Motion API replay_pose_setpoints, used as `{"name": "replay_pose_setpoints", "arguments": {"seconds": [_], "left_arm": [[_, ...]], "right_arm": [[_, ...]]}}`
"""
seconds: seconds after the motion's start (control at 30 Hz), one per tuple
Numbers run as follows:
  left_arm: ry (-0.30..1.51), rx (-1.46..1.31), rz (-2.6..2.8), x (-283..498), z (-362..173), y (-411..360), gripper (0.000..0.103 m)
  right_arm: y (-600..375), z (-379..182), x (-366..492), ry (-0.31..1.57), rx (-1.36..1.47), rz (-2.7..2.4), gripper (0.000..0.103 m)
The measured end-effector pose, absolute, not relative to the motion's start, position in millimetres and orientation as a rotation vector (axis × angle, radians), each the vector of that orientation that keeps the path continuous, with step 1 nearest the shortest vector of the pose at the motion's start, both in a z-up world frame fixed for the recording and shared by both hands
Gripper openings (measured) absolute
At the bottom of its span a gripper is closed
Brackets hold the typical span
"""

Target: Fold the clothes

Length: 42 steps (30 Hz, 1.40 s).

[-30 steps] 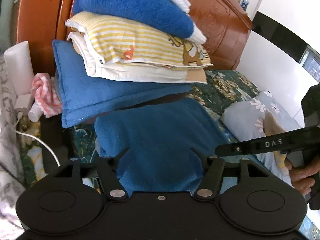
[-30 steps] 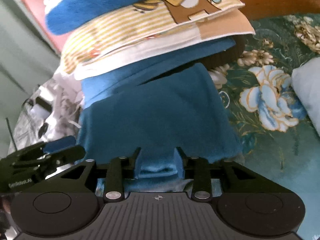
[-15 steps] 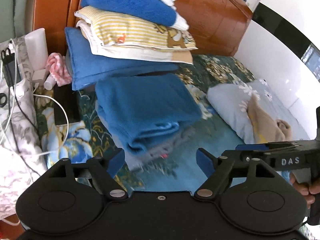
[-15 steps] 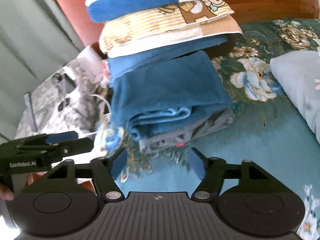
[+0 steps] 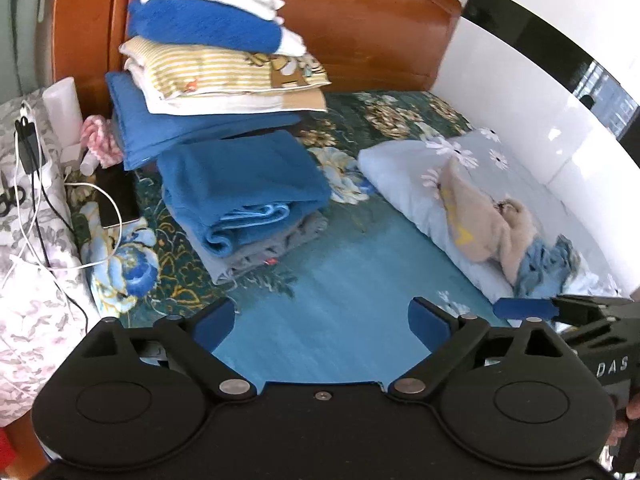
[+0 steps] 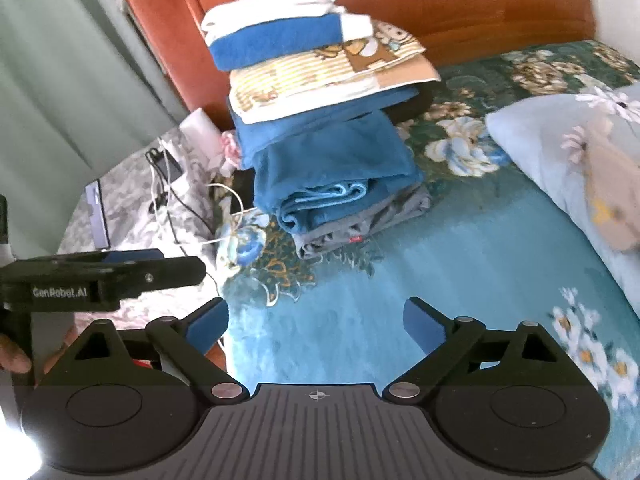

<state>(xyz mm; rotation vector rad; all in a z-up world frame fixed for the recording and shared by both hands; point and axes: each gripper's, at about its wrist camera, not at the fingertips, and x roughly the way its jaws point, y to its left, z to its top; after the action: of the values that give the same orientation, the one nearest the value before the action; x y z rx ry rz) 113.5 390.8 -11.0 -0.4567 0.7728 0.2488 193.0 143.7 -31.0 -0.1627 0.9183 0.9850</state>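
A folded blue garment [image 5: 240, 184] [image 6: 332, 168] lies on top of a folded grey one [image 5: 272, 248] [image 6: 360, 224] on the bed. Behind them rises a taller stack of folded blankets and pillows [image 5: 208, 72] [image 6: 312, 64]. Crumpled beige and blue clothes [image 5: 492, 216] lie on a pale floral pillow at the right. My left gripper [image 5: 322, 322] stands open over the teal bedspread, well back from the folded pile, with nothing between its fingers. My right gripper [image 6: 316, 320] is open too, equally far back and empty.
A wooden headboard [image 5: 360, 32] backs the bed. A phone with white and black cables [image 5: 116, 200] lies left of the folded pile. The pale floral pillow [image 5: 420, 184] [image 6: 552, 152] fills the right side. Teal bedspread [image 5: 352, 264] stretches between the grippers and the pile.
Both grippers let go of the folded blue garment, opened, and drew back from it. The garment now rests on the grey one.
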Motion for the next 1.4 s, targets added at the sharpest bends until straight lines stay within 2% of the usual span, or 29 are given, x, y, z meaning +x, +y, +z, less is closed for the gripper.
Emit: {"name": "replay_pose_setpoints", "arguments": {"seconds": [0.27, 0.43, 0.93, 1.4], "left_arm": [[0.775, -0.395, 0.229, 97.4, 23.8, 352.4, 0.100], [0.806, -0.321, 0.218, 86.9, 35.5, 326.4, 0.100], [0.854, -0.254, 0.151, 53.2, 44.7, 229.6, 0.100], [0.909, -0.251, 0.135, 53.8, 56.7, 190.3, 0.100]], "right_arm": [[91.1, -22.0, 157.8, 0.913, -0.050, 0.928, 0.099], [63.9, -25.3, 127.7, 0.902, -0.009, 0.922, 0.100], [-10.3, -36.0, 49.4, 0.913, 0.008, 0.849, 0.101], [-65.3, -32.1, 11.1, 0.921, 0.029, 0.726, 0.102]]}}
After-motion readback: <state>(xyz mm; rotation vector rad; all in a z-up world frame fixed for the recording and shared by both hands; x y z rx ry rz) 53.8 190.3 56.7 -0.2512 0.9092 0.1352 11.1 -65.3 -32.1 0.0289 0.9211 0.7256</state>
